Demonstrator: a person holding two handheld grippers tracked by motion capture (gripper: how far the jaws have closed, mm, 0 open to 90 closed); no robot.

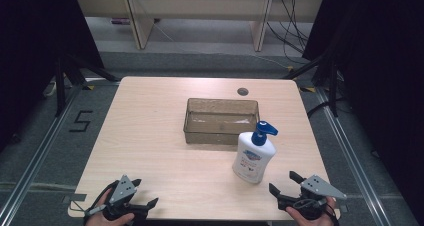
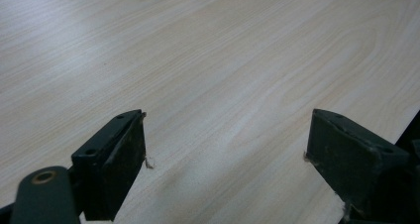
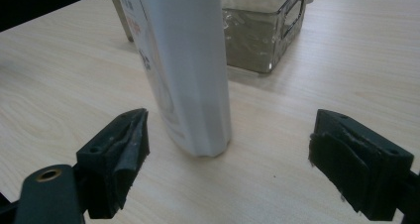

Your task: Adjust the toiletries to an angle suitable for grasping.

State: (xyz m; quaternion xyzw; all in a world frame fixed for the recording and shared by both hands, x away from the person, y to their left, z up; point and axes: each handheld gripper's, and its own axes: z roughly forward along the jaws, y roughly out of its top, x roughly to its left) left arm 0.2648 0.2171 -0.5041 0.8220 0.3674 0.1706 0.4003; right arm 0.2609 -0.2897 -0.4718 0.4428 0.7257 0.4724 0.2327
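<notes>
Bottle (image 1: 254, 156) upright on bench (image 1: 150, 136), just front of tray (image 1: 221, 121), long axis vertical. Right tool (image 1: 285, 183) nearer, released, bottle dead ahead between jaws' line. Left tool (image 1: 142, 193) released, well apart.

Pump bottle (image 1: 253, 157) upright on table (image 1: 150, 136), bin (image 1: 221, 121) just beside at 11 o'clock.

Matte black two-jaw left gripper (image 1: 146, 204), grey three-cornered plate on top with small dark screw holes. Matching black right gripper (image 1: 282, 185), same grey plate. Jaw pads worn, frayed at edges.
</notes>
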